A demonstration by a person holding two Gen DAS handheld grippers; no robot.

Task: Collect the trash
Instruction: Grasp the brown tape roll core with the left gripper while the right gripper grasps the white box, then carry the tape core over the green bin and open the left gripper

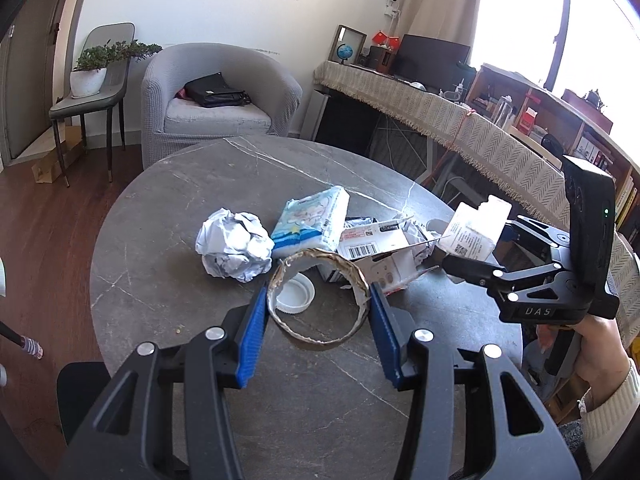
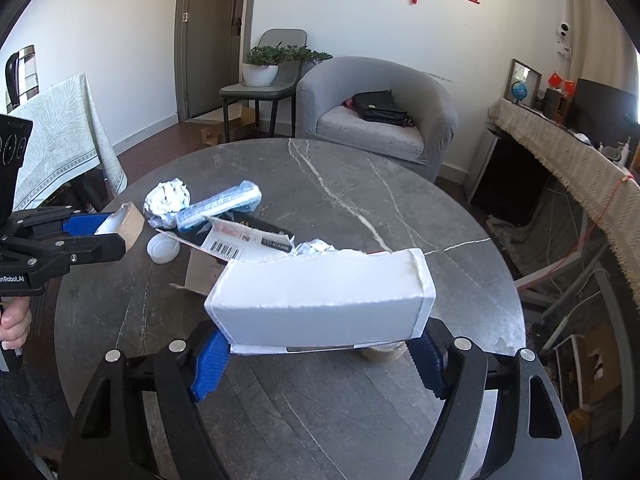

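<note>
Left gripper clamps a cardboard ring, lifted over the near table. Right gripper clamps a white carton at the right. Still on the table: crumpled paper, tissue pack, bottle cap, torn box. No bin visible; apparently early.

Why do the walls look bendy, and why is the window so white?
Both wrist views use fisheye lenses, so the door frame curves and the corners go black. In the left wrist view, sunlight through the window washes it out. The white box stays sharp in the right wrist view.
</note>
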